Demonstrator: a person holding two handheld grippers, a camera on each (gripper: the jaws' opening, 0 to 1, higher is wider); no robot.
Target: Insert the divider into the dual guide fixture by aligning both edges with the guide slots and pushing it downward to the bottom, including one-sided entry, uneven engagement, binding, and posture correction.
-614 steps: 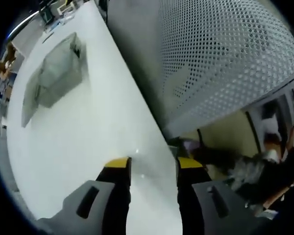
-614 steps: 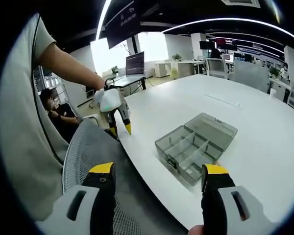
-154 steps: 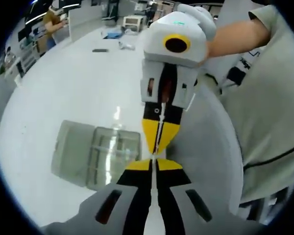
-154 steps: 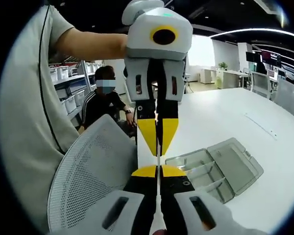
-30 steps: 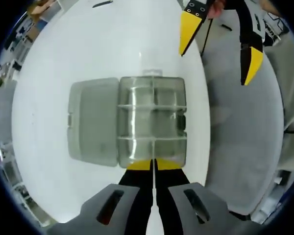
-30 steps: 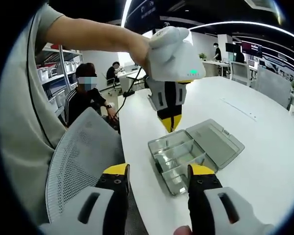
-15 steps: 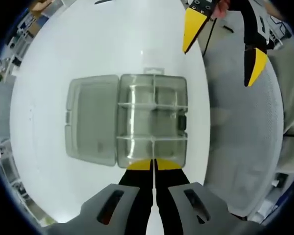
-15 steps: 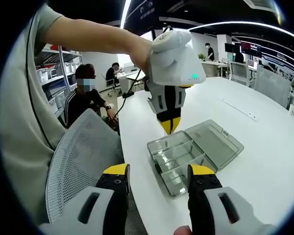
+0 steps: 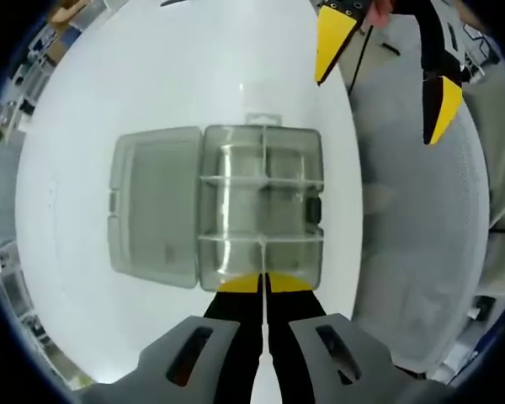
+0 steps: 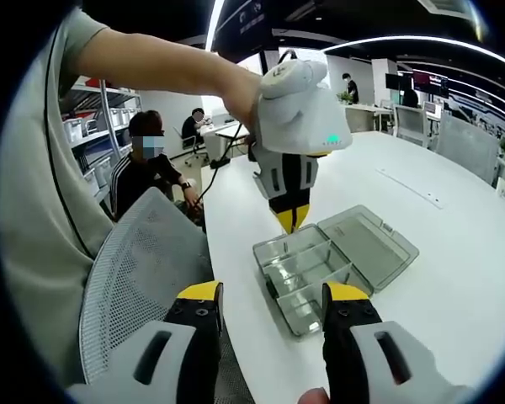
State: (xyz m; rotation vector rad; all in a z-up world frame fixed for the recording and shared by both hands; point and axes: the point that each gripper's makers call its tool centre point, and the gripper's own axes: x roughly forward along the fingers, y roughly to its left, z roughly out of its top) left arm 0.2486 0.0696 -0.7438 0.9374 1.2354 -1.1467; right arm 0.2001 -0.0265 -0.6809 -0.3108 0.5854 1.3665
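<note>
Two claws are at work over a white bench: the left claw hangs straight above the clear compartment box, its yellow tips pressed together on a thin clear divider whose lower edge seems to meet the box's cross wall, probably so both edges can find their guide slots squarely. Its open lid lies flat alongside. In the right gripper view the left claw points down at the box, while the right claw waits near the bench edge with jaws apart and nothing between them, likely ready to correct a tilt. No brand, label or writing can be read anywhere.
</note>
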